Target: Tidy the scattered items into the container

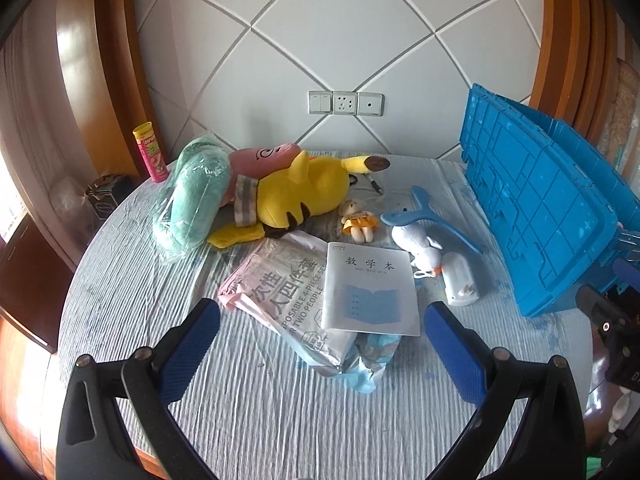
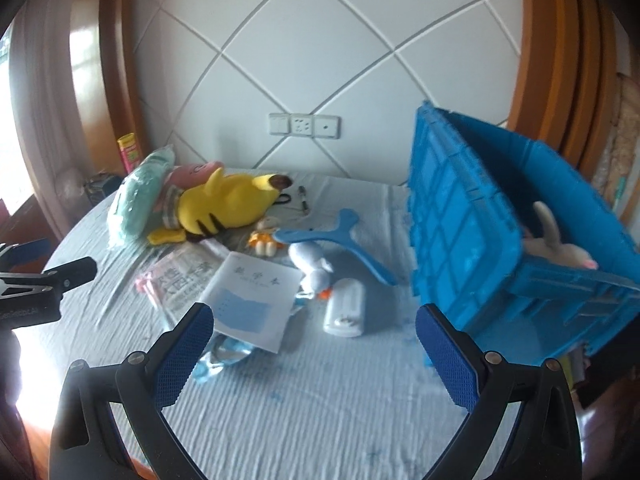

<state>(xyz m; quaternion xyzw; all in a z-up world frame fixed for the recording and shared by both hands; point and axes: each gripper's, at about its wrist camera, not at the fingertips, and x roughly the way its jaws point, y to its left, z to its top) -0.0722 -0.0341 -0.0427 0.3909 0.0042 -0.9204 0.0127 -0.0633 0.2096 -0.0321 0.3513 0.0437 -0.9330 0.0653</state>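
Note:
A blue crate [image 1: 536,216] stands at the table's right; in the right wrist view the crate [image 2: 472,240] holds a pale plush toy [image 2: 556,244]. Scattered items lie left of it: a yellow plush [image 1: 296,196], a green bagged plush [image 1: 196,200], a small bear [image 1: 358,220], a white-blue plush [image 1: 420,248], a blue hanger [image 1: 432,216], a white case [image 1: 460,280], a notebook [image 1: 370,292] on a foil packet [image 1: 288,300], and a pen [image 1: 374,182]. My left gripper [image 1: 320,344] is open above the packet's near end. My right gripper [image 2: 312,340] is open and empty, near the crate's front corner.
A pink and yellow tube [image 1: 150,152] and a dark box [image 1: 106,192] stand at the table's far left edge. A tiled wall with sockets [image 1: 346,103] is behind. The round table [image 1: 280,420] has a wrinkled blue cloth. The left gripper [image 2: 40,276] shows at the right view's left edge.

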